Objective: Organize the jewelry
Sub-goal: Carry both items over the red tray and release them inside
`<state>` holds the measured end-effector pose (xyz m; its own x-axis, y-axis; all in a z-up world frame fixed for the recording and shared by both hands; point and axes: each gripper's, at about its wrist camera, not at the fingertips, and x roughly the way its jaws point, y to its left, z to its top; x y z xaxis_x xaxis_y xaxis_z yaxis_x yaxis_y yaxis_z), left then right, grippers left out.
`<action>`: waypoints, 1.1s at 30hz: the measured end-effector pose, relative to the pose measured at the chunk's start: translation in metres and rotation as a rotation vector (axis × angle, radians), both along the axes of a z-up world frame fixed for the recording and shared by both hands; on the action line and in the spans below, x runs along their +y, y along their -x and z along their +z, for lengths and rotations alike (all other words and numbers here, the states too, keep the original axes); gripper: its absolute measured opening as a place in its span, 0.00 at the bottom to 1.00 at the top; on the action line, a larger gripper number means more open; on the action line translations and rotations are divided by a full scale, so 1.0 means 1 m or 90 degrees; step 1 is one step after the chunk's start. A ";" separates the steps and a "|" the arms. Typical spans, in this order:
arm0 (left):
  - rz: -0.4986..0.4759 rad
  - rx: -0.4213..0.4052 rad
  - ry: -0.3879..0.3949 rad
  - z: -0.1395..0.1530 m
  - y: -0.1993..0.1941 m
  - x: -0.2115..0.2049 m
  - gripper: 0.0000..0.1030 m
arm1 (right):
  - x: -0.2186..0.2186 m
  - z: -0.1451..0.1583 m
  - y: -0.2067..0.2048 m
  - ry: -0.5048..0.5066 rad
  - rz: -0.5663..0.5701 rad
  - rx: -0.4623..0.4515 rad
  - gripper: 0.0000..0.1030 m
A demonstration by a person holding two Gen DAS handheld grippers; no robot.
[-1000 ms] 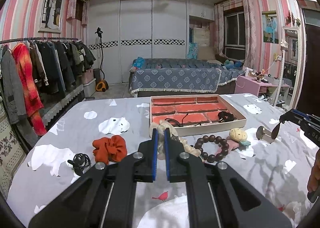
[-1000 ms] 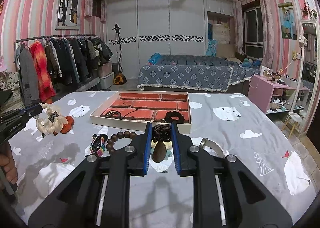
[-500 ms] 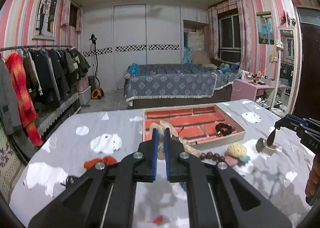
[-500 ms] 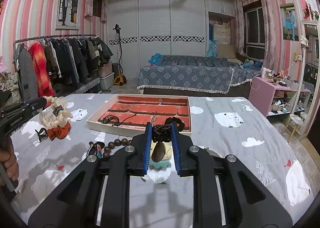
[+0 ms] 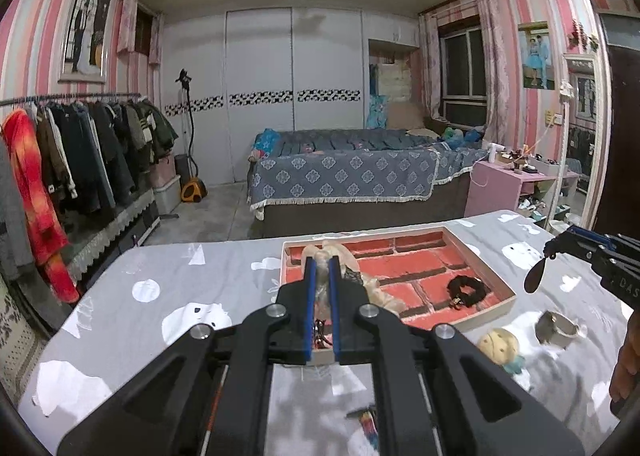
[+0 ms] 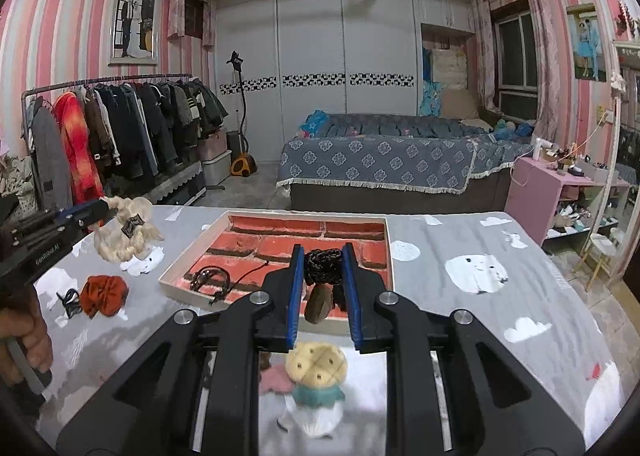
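Two grippers, both loaded. Left gripper [image 5: 322, 288], frame centre, is clamped on a cream fabric scrunchie [image 6: 125, 234], hanging above the near left end of the shallow cardboard tray with brick-red lining [image 5: 404, 246]. Right gripper [image 6: 322, 288] pinches a dark braided cord with brown teardrop pendant [image 6: 320, 280], short of the tray's near edge. Tray's long axis runs toward upper right; left looks nearer to dropping.

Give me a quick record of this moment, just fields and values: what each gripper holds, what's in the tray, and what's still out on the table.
left gripper: shut on cream scrunchie
right gripper: shut on dark braided cord with hanging brown pendant
tray: black scrunchie, black cord necklace
table: orange scrunchie, cookie-shaped clip
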<state>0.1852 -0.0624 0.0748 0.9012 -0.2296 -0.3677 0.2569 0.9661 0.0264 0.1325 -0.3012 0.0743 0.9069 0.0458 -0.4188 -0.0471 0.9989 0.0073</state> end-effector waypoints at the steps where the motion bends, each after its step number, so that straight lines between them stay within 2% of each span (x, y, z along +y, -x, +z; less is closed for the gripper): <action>1: 0.002 0.002 -0.001 -0.002 -0.008 0.000 0.06 | 0.000 -0.001 -0.006 -0.001 -0.002 0.002 0.19; 10: 0.003 0.045 -0.002 -0.033 -0.059 -0.011 0.06 | -0.013 -0.033 -0.060 -0.010 -0.017 0.043 0.19; 13: 0.004 0.070 0.001 -0.053 -0.073 -0.015 0.06 | -0.017 -0.048 -0.074 -0.012 -0.021 0.061 0.19; 17: 0.000 0.107 0.003 -0.074 -0.087 -0.018 0.06 | -0.018 -0.066 -0.083 -0.014 -0.022 0.083 0.19; 27: 0.002 0.165 0.003 -0.099 -0.107 -0.014 0.07 | -0.024 -0.091 -0.097 -0.008 -0.039 0.130 0.20; 31: 0.010 0.174 0.002 -0.104 -0.110 -0.013 0.10 | -0.026 -0.097 -0.099 0.000 -0.054 0.140 0.21; 33: 0.009 0.175 0.004 -0.105 -0.109 -0.012 0.16 | -0.027 -0.099 -0.099 0.001 -0.057 0.140 0.21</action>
<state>0.2947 -0.0748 -0.0297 0.7710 -0.2207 -0.5973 0.2396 0.9696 -0.0490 0.2311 -0.3278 -0.0244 0.7947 -0.0313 -0.6062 0.0442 0.9990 0.0064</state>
